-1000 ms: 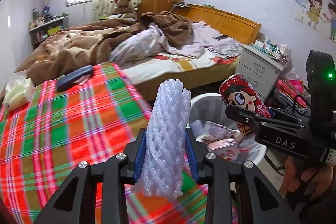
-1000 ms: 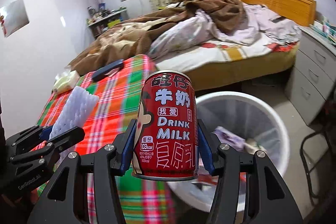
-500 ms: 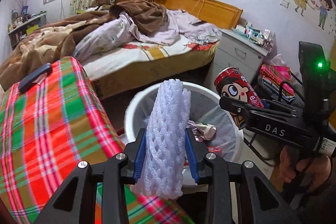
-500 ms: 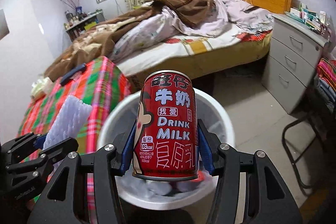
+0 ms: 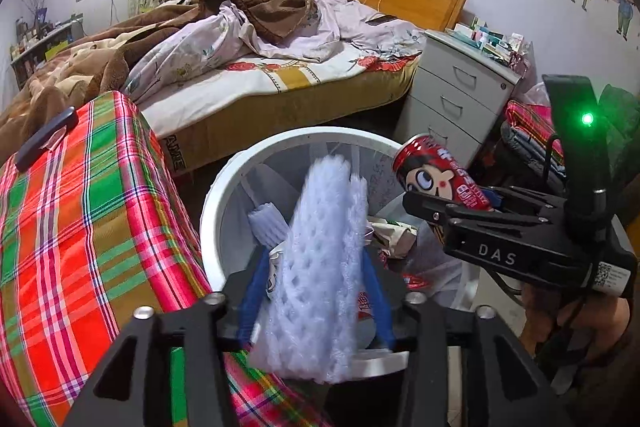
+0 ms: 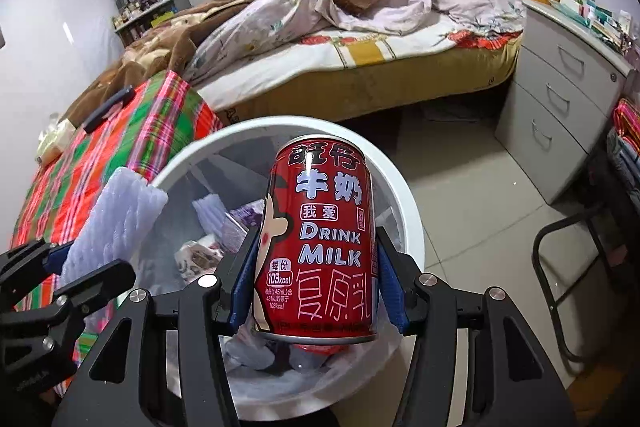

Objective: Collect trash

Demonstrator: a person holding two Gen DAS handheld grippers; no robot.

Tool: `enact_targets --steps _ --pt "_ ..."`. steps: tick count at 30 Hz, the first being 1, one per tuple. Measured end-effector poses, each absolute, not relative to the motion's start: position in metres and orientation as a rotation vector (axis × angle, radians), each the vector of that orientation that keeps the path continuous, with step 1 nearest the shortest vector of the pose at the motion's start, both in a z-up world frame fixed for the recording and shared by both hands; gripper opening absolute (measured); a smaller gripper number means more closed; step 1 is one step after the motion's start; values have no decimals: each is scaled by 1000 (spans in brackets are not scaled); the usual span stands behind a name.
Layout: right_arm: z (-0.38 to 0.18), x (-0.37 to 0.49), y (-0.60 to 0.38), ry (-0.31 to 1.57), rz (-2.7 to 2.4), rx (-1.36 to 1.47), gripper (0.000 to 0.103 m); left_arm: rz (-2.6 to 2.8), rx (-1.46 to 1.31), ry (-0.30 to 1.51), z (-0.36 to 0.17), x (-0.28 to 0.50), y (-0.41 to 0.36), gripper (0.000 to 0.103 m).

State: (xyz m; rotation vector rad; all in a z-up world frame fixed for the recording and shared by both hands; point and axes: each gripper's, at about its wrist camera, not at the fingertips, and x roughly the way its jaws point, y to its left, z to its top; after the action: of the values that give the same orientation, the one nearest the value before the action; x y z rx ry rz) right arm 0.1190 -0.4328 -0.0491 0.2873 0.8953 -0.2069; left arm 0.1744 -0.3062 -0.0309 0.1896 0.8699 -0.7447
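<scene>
My left gripper [image 5: 314, 291] holds a white foam fruit net [image 5: 320, 267] over the near rim of a white trash bin [image 5: 224, 187]; its jaws look spread wider than before, with small gaps at the net's sides. My right gripper [image 6: 316, 283] is shut on a red milk drink can [image 6: 324, 247], held upright over the same bin [image 6: 404, 195]. The can also shows in the left wrist view [image 5: 436, 179], above the bin's right side. The foam net shows in the right wrist view [image 6: 116, 219] at the bin's left rim. The bin holds crumpled paper, wrappers and another foam net.
A table with a red and green plaid cloth [image 5: 72, 227] touches the bin's left side, with a dark remote [image 5: 44, 137] on it. An unmade bed [image 5: 260, 67] lies behind. A grey drawer unit [image 5: 456, 103] stands to the right. A black metal chair frame [image 6: 580, 287] stands right of the bin.
Both grippers have moved right, off the plaid table and over the trash bin. The left gripper's jaws have spread and the foam net has widened and tilted. The can stays gripped.
</scene>
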Motion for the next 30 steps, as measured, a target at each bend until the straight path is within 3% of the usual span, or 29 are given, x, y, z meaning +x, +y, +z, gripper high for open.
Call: enact_targets --steps 3,7,30 --pt "-49 117 -435 891 -207 294 57 -753 173 874 -31 175 -305 53" --pt "-44 111 -434 868 -201 303 63 -732 167 871 -31 175 -302 61" --pt "-8 45 -382 654 -184 303 63 -599 140 716 4 99 -234 62"
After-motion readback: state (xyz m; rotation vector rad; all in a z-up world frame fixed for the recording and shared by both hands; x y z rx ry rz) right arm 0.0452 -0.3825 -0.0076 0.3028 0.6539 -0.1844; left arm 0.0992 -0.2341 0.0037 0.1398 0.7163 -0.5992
